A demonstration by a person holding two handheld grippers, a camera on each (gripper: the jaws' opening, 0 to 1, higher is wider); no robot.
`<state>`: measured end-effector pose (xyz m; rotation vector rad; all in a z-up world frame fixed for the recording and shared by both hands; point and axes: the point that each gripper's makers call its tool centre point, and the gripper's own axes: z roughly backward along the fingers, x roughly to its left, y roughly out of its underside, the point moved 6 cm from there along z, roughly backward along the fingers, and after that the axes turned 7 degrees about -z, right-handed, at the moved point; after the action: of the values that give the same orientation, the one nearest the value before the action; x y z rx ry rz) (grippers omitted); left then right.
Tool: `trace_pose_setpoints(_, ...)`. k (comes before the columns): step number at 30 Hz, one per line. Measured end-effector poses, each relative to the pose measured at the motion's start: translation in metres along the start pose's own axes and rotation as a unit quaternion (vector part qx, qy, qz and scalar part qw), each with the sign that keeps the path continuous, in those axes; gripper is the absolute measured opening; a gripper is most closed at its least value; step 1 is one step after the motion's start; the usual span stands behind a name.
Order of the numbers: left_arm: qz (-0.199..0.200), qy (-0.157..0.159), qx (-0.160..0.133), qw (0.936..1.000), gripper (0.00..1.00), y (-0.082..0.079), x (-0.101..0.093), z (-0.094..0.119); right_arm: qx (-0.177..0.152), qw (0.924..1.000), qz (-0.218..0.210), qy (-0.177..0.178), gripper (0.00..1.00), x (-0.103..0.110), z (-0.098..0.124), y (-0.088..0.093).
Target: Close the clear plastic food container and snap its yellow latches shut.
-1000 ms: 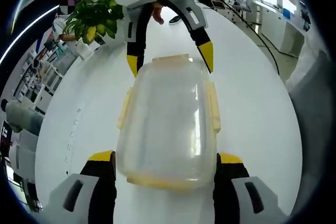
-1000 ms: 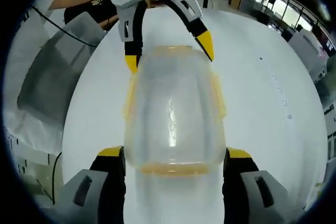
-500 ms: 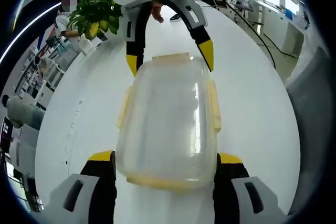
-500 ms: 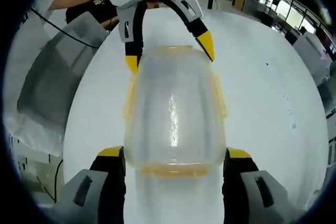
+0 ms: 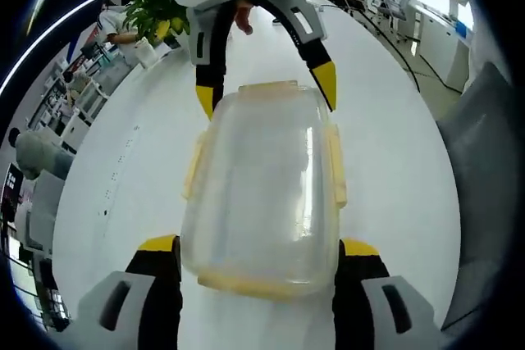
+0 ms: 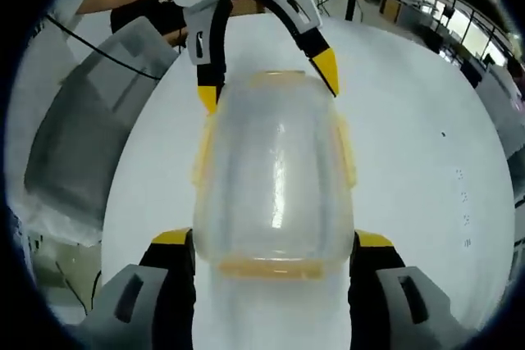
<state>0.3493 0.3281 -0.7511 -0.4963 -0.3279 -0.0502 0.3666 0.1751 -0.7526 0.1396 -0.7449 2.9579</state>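
Spanning most of both views, the white bench (image 5: 410, 170) carries the clear plastic food container (image 5: 262, 186), which lies at frame centre with its lid seemingly already seated. At either end a gripper is set: the left gripper (image 5: 258, 276) at the bottom of the left gripper view, the right gripper (image 6: 271, 272) at the bottom of the right gripper view, each with its jaws apart and straddling an end. The latching step is judged to be in hand; pressing the yellow latches (image 5: 336, 165) down is called for next. A potted plant (image 5: 156, 14) is seen upper left in the left gripper view; a grey bag (image 6: 90, 137) is seen at left in the right gripper view
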Motion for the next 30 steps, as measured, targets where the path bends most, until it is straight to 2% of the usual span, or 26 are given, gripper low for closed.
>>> trace_pose_setpoints(8,0.026,-0.007,-0.004,0.9996,0.72,0.022,-0.008,0.016,0.006,0.9999,0.014,-0.004,0.74,0.007,-0.014,-0.025)
trace_pose_setpoints(17,0.031,-0.010,0.000,0.9995,0.72,0.045,-0.019,0.033,0.003,0.9997,0.021,-0.008,0.74,0.019,-0.029,-0.048)
trace_pose_setpoints(30,0.026,-0.009,-0.011,0.9995,0.72,0.053,-0.024,0.039,0.016,0.9998,0.014,-0.002,0.75,0.029,-0.034,-0.055)
